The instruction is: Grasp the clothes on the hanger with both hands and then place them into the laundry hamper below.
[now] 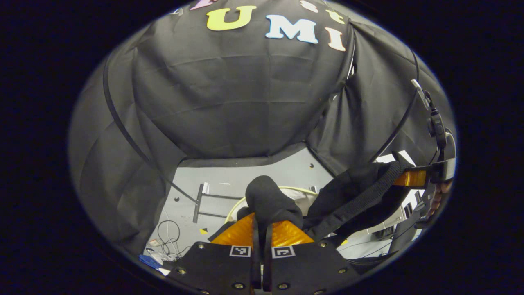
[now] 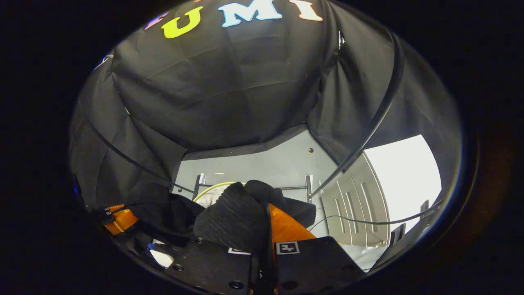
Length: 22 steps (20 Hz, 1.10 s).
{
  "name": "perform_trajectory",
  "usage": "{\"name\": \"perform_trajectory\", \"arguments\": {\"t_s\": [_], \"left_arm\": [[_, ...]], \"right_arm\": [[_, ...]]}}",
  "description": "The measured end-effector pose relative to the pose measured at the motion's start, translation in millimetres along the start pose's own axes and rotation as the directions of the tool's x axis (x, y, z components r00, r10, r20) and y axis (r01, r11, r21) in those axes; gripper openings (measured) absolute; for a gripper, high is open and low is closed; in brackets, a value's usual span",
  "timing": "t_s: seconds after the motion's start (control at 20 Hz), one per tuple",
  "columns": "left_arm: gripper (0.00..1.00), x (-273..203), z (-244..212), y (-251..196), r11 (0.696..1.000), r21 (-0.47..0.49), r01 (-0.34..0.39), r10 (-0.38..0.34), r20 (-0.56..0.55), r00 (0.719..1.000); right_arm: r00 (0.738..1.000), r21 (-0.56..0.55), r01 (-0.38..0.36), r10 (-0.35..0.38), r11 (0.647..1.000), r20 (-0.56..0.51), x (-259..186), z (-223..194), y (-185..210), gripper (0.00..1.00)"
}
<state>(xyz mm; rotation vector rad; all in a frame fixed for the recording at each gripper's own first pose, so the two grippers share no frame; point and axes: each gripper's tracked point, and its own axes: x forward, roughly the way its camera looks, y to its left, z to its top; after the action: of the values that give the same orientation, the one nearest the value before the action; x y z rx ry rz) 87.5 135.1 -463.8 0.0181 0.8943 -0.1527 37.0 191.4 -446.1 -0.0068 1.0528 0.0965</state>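
A black garment (image 1: pixel 352 192) hangs stretched between both grippers, above the hamper. In the left gripper view my left gripper (image 1: pixel 262 224) is shut on a bunched end of it. The cloth and a ribbed band run right to my right gripper (image 1: pixel 409 179), held by a hand (image 1: pixel 440 196). In the right gripper view my right gripper (image 2: pixel 268 213) is shut on a thick fold of the black garment (image 2: pixel 233 217). The left gripper (image 2: pixel 120 219) sits low at the left, with cloth draped to it. The laundry hamper (image 1: pixel 234 207), white with a pale yellow rim (image 2: pixel 208 188), stands below, mostly hidden by the garment.
The rack's metal feet (image 1: pixel 199 197) rest on the grey floor (image 1: pixel 282 168) around the hamper. Loose cables (image 1: pixel 168 237) lie at the lower left. A grey panelled door (image 2: pixel 352 205) and a bright opening lie to the right. Black booth cloth closes off the back and sides.
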Motion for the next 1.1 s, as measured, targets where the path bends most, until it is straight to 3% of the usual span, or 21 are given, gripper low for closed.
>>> {"name": "perform_trajectory", "arguments": {"t_s": [0.1,0.35,0.4,0.55,0.7,1.1], "left_arm": [[0.02,1.0,-0.9,-0.5,1.0,-0.003,-0.01,0.01,-0.009,1.0],[0.08,3.4,-8.7,-2.6,0.998,0.029,-0.052,0.054,-0.047,0.997],[0.09,2.3,-14.2,2.6,0.998,0.024,-0.053,0.054,-0.061,0.997],[0.52,3.7,-25.9,3.7,0.999,-0.013,-0.03,0.029,-0.064,0.998],[0.94,-4.0,-30.3,10.8,0.999,-0.005,-0.051,0.05,-0.063,0.997],[0.96,-63.3,-15.4,18.1,0.994,0.007,-0.109,0.109,0.008,0.994]], "right_arm": [[1.0,0.001,-0.01,0.01,1.0,-0.017,-0.8,-6.4,-0.2,0.15],[0.998,0.023,-0.019,0.02,1.0,-0.052,1.4,-14.4,4.4,0.14],[0.998,0.022,-0.028,0.03,0.999,-0.058,0.6,-15.1,6.9,0.27],[0.997,0.004,-0.047,0.047,0.999,-0.063,-2.6,-18.9,10.7,0.7],[0.998,-0.009,-0.045,0.045,0.999,-0.044,-13.0,-14.7,7.9,1.0],[0.992,0.042,0.051,-0.056,0.998,0.115,-65.8,24.3,-49.5,0.98]]}}
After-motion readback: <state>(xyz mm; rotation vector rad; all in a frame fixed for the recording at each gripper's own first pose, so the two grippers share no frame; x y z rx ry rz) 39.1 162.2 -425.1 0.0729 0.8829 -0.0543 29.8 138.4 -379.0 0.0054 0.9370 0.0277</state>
